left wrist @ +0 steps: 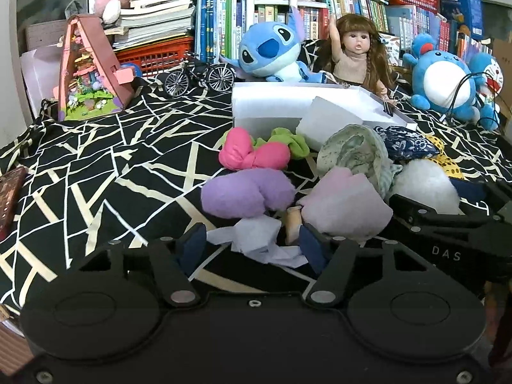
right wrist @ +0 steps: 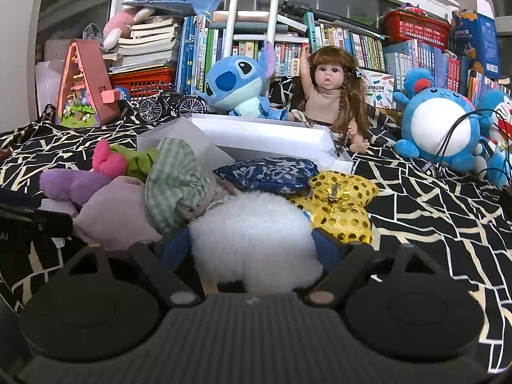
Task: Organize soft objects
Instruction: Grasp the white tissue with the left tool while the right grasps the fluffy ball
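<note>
Left wrist view: on a black cloth (left wrist: 112,160) with cream lines lies a heap of soft things. The left gripper (left wrist: 252,243) has its blue pads partly apart around a crumpled white tissue (left wrist: 256,240); whether they press it is unclear. Just ahead lie a purple plush (left wrist: 246,195) and a pale pink pouch (left wrist: 345,208), then a pink bow (left wrist: 252,155). A white box (left wrist: 288,102) stands behind the heap, with a doll (left wrist: 352,54) beyond it.

Right wrist view: the right gripper (right wrist: 256,249) straddles a white fluffy ball (right wrist: 252,236), a blue pad at each flank touching the fluff. Beyond the ball lie a blue flowered cushion (right wrist: 268,172) and a gold sequin star (right wrist: 339,204).
</note>
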